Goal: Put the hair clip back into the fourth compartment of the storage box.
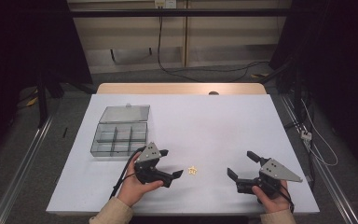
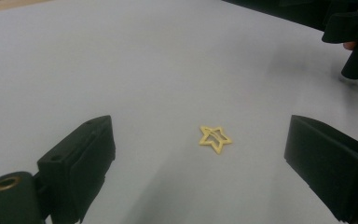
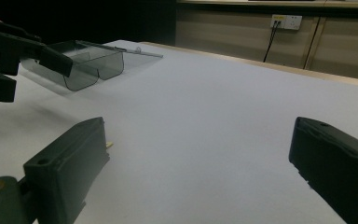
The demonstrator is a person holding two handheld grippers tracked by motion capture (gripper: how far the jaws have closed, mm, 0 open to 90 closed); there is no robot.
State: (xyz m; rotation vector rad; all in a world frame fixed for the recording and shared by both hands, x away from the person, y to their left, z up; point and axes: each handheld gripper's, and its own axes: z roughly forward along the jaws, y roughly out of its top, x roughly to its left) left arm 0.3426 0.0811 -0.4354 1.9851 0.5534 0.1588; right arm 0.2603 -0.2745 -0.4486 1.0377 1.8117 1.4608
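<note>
Star clip [image 2: 215, 138]: lies flat between our left gripper [image 1: 171, 163] spread fingers [image 2: 81, 161]; we judge a low, level pinch best.

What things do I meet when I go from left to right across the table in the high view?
Box → left gripper → star → right gripper.
</note>
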